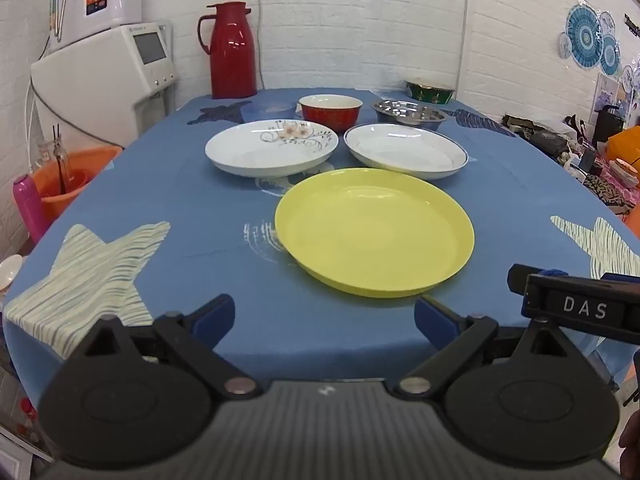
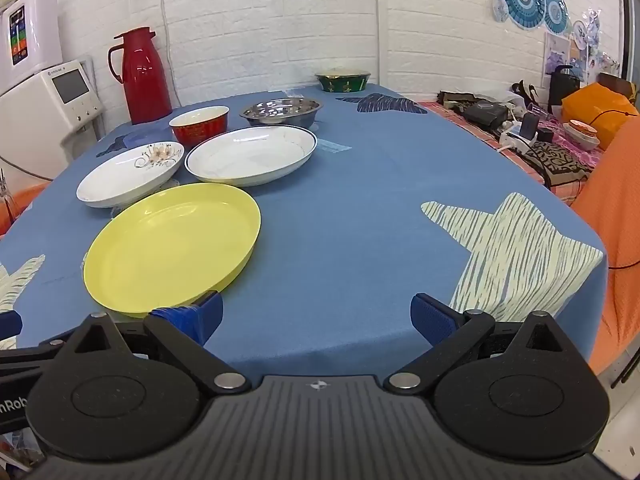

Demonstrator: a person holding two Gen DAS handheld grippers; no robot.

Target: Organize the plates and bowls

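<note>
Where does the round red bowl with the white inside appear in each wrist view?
Left wrist view: the round red bowl with the white inside sits top centre, behind the flowered white plate.
Right wrist view: upper left.
Shared landmark: the tall red thermos jug, behind it to the left.

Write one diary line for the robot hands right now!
left gripper: open, empty | right gripper: open, empty | yellow plate: nearest, untouched | two white plates, bowls behind: unstacked
</note>
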